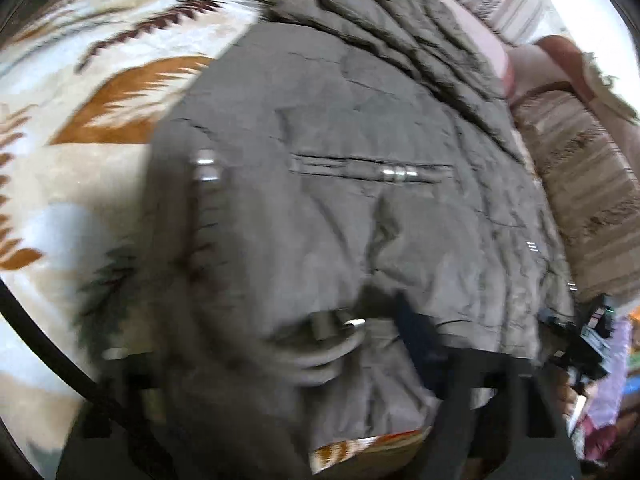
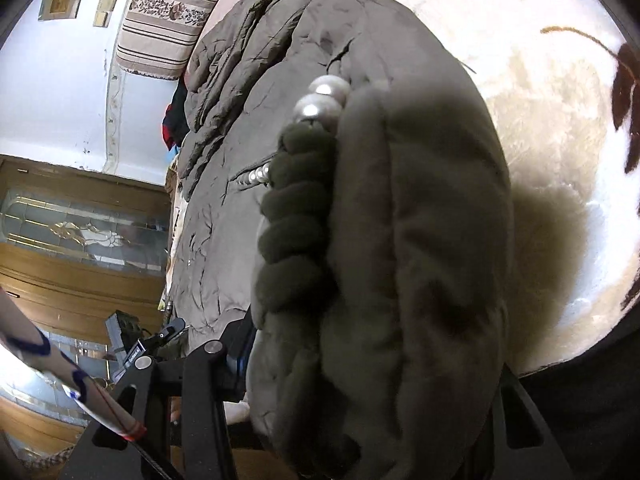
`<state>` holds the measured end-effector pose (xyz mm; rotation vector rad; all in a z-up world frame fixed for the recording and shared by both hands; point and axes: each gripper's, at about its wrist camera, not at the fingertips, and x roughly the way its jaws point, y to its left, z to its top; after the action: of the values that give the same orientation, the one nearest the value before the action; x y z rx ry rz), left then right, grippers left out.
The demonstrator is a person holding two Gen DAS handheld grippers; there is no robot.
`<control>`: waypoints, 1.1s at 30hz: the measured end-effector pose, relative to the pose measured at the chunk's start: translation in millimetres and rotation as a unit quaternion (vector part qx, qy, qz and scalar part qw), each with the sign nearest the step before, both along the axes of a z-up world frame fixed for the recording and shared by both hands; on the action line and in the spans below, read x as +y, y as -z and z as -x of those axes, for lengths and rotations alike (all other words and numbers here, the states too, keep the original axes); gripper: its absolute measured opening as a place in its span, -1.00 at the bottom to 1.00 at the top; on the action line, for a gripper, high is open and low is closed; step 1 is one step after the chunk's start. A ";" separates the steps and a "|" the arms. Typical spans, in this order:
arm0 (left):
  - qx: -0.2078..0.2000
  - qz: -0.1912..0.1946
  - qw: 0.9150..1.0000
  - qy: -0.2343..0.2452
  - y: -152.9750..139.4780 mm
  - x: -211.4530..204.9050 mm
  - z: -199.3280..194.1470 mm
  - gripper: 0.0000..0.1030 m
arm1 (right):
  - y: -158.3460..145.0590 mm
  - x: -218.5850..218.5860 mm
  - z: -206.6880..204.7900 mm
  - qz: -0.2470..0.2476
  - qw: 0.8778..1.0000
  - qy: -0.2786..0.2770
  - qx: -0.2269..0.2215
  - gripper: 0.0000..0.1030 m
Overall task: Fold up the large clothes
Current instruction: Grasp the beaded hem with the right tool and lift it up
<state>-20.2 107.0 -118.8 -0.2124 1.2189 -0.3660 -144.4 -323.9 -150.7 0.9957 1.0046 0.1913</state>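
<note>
Jacket, grey-brown and padded, fills the left wrist view, spread over a cream blanket patterned with orange and dark-red leaves. Frame is motion-blurred. A zipped chest pocket with a metal pull sits near the jacket's middle; a quilted sleeve lies folded along the jacket's far edge. Beyond that sleeve, a striped cushion. At the jacket's near hem a loop of cord and a metal ring bunch up, right where the left gripper meets the cloth; fabric is gathered between its dark fingers, so the jaws look clamped on the hem, though blur hides the tips. The other gripper shows at the jacket's near right corner. Right wrist view: the same jacket, a thick fold of it bulging straight up in front of the lens and covering most of the right gripper. A ribbed knit trim runs down the fold, with shiny snap studs above it. One dark finger presses the fold's left side, another is at its right; the jaws are closed down onto the cloth. Past the jacket, cream blanket to its right; a striped cushion and a wooden door with glass to its left.
</note>
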 end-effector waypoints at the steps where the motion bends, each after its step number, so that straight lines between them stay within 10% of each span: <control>1: 0.002 -0.004 1.000 -0.004 -1.1 2.5 0.4 -0.28 | -2.2 1.5 -0.5 0.010 1.000 -0.001 0.001 0.06; 7: -0.023 0.021 0.999 -0.018 -40.7 13.5 1.4 -0.56 | -36.8 -0.7 -1.8 0.054 0.998 -0.008 -0.020 -0.51; 18: -0.119 0.026 0.992 -0.006 -120.4 -8.3 -42.9 -0.56 | -134.5 -2.6 -61.5 0.123 0.985 -0.023 -0.123 -0.54; 33: -0.176 -0.026 0.984 -0.011 -147.8 -47.5 -152.4 -0.54 | -188.1 -3.8 -165.1 0.211 0.969 -0.012 -0.129 -0.54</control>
<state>132.3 59.5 29.0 -0.1084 0.8751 -0.3359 20.7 -327.7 37.4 0.5536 0.7753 0.1150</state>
